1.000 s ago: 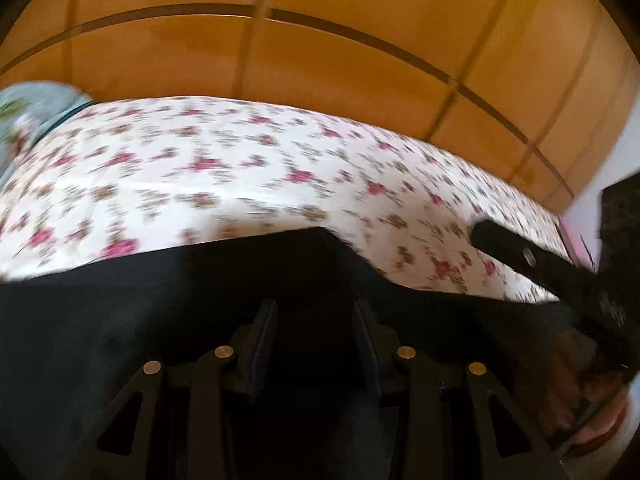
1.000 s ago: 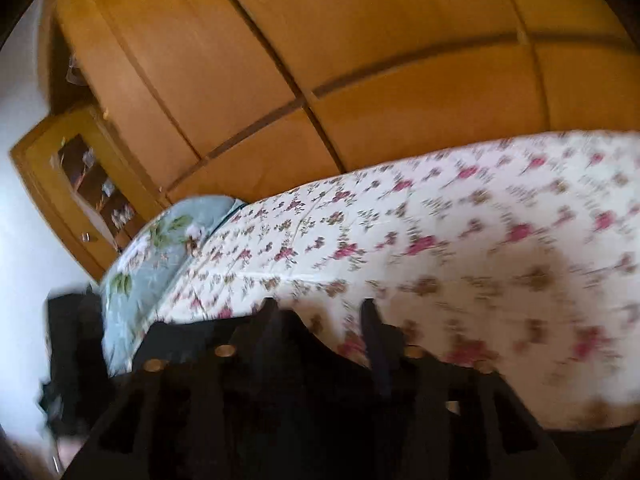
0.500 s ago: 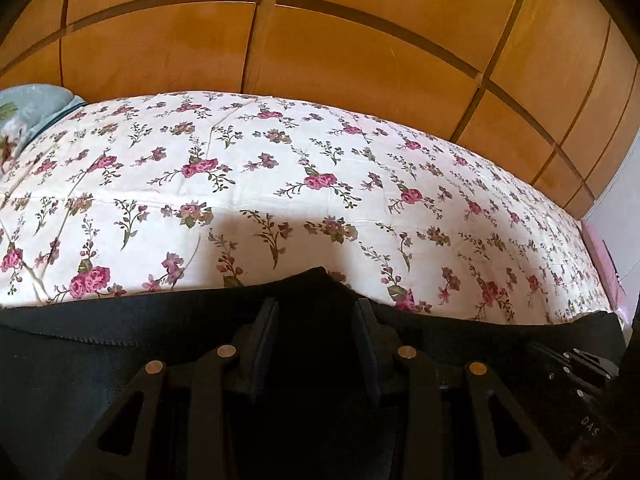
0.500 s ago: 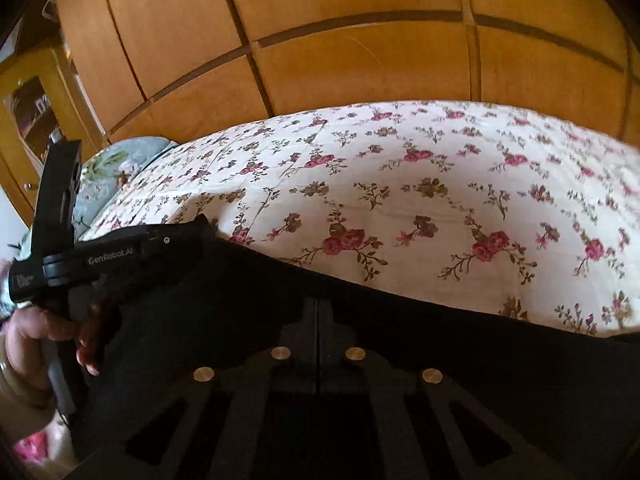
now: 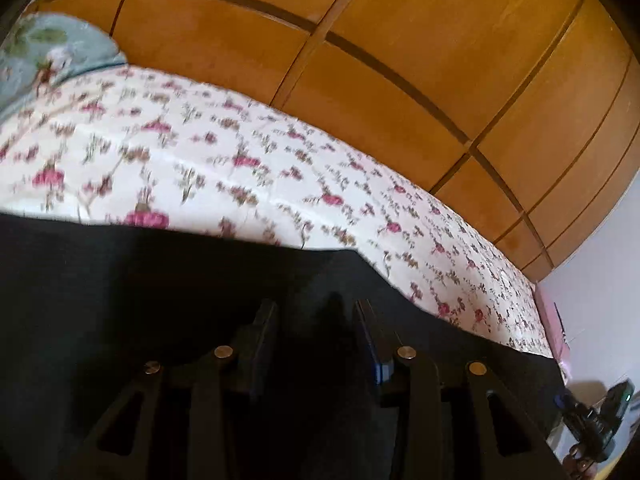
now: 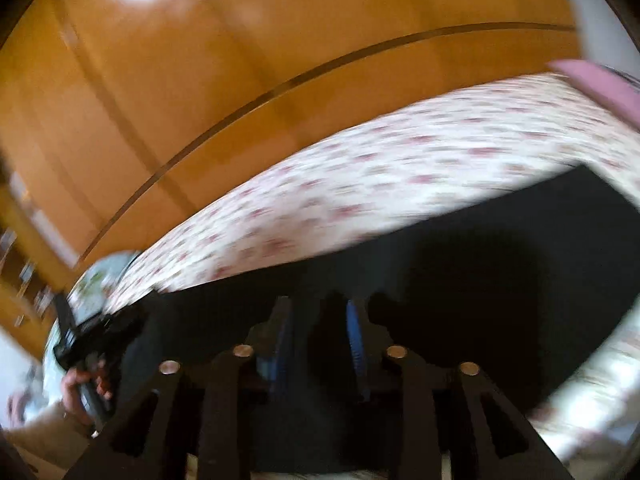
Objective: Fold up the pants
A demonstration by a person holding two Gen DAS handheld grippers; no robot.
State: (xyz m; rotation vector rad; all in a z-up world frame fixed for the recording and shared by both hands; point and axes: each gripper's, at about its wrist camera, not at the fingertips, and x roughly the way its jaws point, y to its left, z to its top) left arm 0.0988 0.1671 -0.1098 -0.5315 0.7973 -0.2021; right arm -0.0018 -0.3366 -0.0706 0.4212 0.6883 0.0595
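Bed w/ a white floral bedspread [image 5: 248, 160], pink roses & green sprigs, fills the mid band of both views. Behind it, from 9 to 3 o'clock, a wall of orange-brown wooden wardrobe panels [image 5: 400, 40] w/ dark grooves. Pale blue-green flowered pillow [image 5: 52, 48] at 10 o'clock in the left wrist view; same pillow [image 6: 100, 276] at 8 o'clock in the right wrist view, blurred. Pink edge [image 5: 554, 320] at 4 o'clock by a grey-white wall. Right wrist view is heavily motion-smeared.

Black pants [image 5: 120, 288] lie on the bedspread, covering the lower part of the left view from 9 to 4 o'clock; top edge steps down toward 4 o'clock. Left gripper [image 5: 314, 320]: fingers apart, dark cloth between & around them; whether they actually pinch it I can't tell. Right gripper [image 6: 318, 320]: blue-padded fingers apart, pants [image 6: 480, 264] running from 7 to 2 o'clock around the tips; grip not clear either.

The left gripper [image 6: 86, 340] also shows at 8 o'clock in the right view, held by the person's left hand [image 6: 82, 390]; the right gripper's body [image 5: 600, 420] at 4 o'clock in the left view.

No legible writing; all too blurred.
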